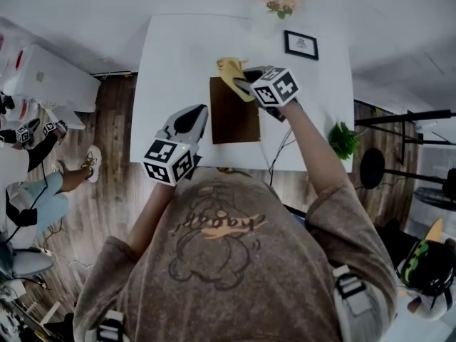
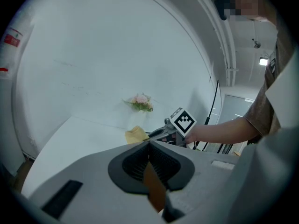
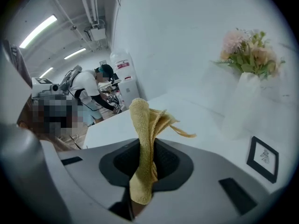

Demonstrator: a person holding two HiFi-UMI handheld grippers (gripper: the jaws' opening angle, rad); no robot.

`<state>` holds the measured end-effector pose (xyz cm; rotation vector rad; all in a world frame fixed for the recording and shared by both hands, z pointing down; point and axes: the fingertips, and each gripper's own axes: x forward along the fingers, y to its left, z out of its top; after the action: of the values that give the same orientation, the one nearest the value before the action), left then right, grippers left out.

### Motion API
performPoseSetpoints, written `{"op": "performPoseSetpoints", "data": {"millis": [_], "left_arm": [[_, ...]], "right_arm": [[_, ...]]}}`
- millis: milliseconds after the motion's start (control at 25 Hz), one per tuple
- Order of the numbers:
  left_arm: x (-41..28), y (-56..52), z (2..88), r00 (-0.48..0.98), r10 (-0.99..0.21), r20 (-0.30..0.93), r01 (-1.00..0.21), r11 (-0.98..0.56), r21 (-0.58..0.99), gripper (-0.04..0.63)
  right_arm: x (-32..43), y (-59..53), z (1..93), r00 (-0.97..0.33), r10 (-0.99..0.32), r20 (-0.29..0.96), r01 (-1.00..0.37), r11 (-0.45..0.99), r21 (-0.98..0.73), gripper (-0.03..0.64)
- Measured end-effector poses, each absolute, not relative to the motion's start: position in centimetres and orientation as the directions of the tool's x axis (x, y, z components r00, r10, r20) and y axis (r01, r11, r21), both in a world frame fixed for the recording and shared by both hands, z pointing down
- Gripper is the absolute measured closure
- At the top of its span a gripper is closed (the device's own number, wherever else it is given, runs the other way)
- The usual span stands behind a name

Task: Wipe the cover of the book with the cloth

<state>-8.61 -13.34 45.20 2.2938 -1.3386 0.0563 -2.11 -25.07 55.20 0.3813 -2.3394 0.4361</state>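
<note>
Left gripper: I'm pressing its jaws together with nothing clamped at the tips. A brown sliver is showing through the slot behind them. I'm reading that as the book underneath and can't tell whether it's touching. The gripper is sitting just beside the book's left edge, at the near end.

Book: it's lying flat and closed in the middle of the white table. I'm expecting it to be stiff and flat, and light enough to skate on the table once I'm rubbing it. So I'm planning to pin the near-left corner with the left tips instead of lifting it. The cover is plain dark brown with no print I can make out, and it's looking smooth.

Right gripper: I'm clamping the cloth mid-bunch, at the book's far edge. It's soft, limp and light, so no slip worries. The loose folds sticking out past the tips are the part to be pressing onto the cover. It's yellow and terry-looking, with a stray corner flaring sideways and a tail hanging behind the pads.
</note>
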Motion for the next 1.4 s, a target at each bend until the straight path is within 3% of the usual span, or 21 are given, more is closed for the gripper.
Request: {"op": "performPoseSetpoints", "data": {"millis": [440, 1400], "left_arm": [[-9.8, -14.0, 45.8, 0.501, -0.819, 0.281, -0.84, -0.381, 0.387, 0.592], [-8.9, -13.0, 45.7, 0.533, -0.799, 0.277, -0.823, -0.414, 0.39, 0.591]], "right_arm": [[-2.1, -28.8, 58.3, -0.625, -0.219, 0.749, -0.451, 0.885, -0.117, 0.552], [-1.8, -25.6, 59.0, -0.643, -0.236, 0.729, -0.49, 0.858, -0.154, 0.554]]}}
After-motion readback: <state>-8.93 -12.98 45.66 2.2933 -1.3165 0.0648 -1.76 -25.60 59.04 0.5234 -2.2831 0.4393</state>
